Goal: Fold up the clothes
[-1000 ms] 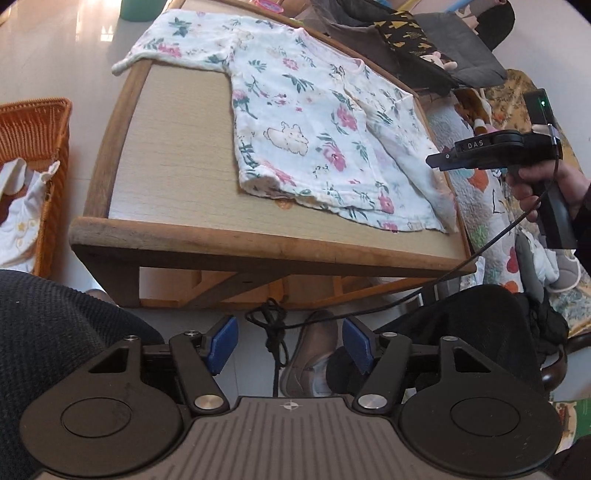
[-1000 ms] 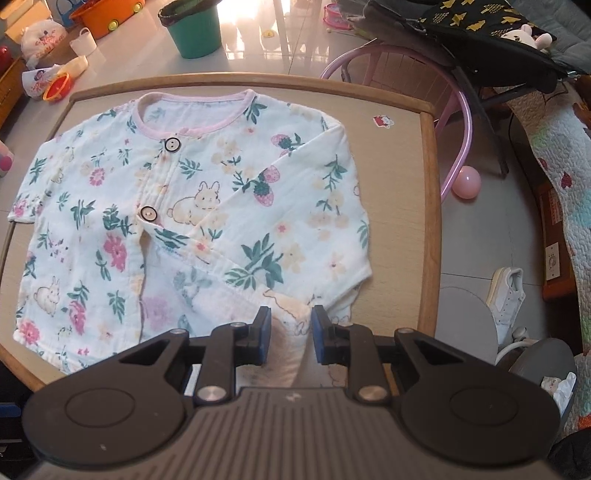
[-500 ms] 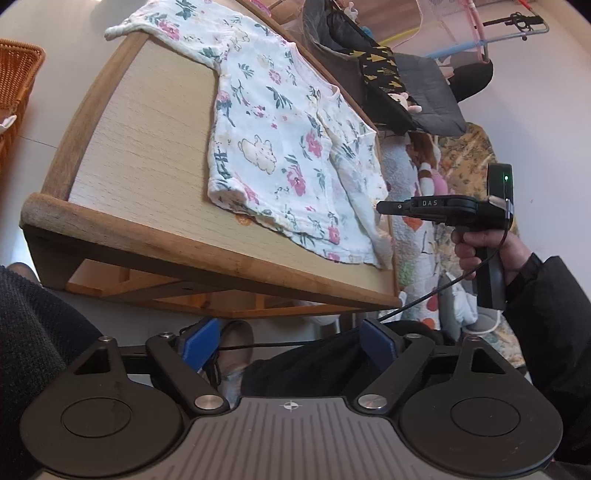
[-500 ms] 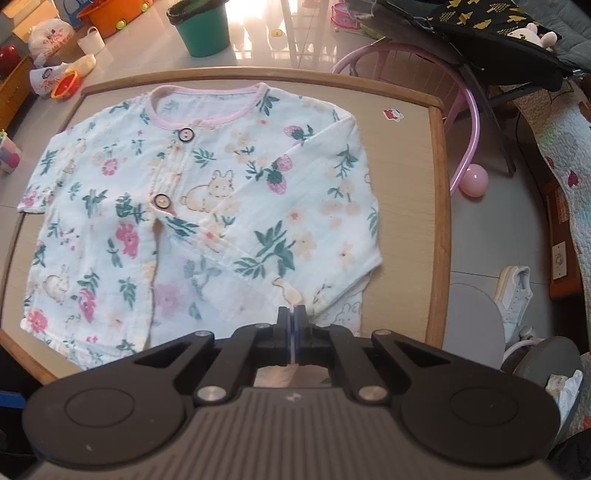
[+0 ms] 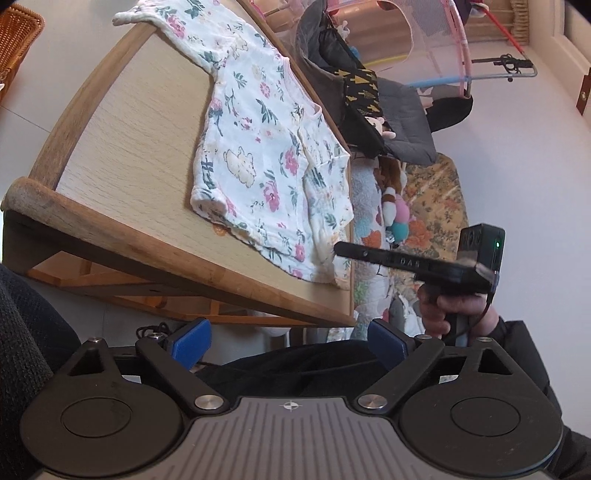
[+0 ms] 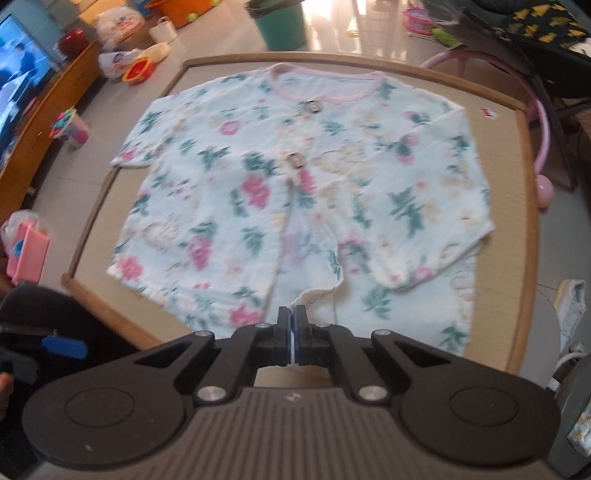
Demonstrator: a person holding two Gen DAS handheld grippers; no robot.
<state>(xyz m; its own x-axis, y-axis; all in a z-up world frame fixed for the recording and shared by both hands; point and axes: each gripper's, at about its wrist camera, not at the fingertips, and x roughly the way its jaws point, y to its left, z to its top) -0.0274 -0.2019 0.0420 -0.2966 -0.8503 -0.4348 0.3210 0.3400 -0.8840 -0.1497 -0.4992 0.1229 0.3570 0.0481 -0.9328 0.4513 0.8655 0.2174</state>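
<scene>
A white floral baby shirt with a pink collar lies spread on the wooden table, buttons up. My right gripper is shut on the shirt's near hem, where a bit of fabric is pinched between the pads. In the left wrist view the right gripper reaches in from the right to the shirt at the table's near right corner, held by a hand. My left gripper hangs below the table's front edge. Its jaws are opening wide with nothing between them.
A wicker basket stands on the floor at the left. A dark chair piled with clothes is behind the table. A green bucket, toys, a pink ball and a shoe lie around it.
The right jaws closed on the shirt's hem and moved left along the near edge with it. The left jaws spread wider and the left gripper rolled and tilted.
</scene>
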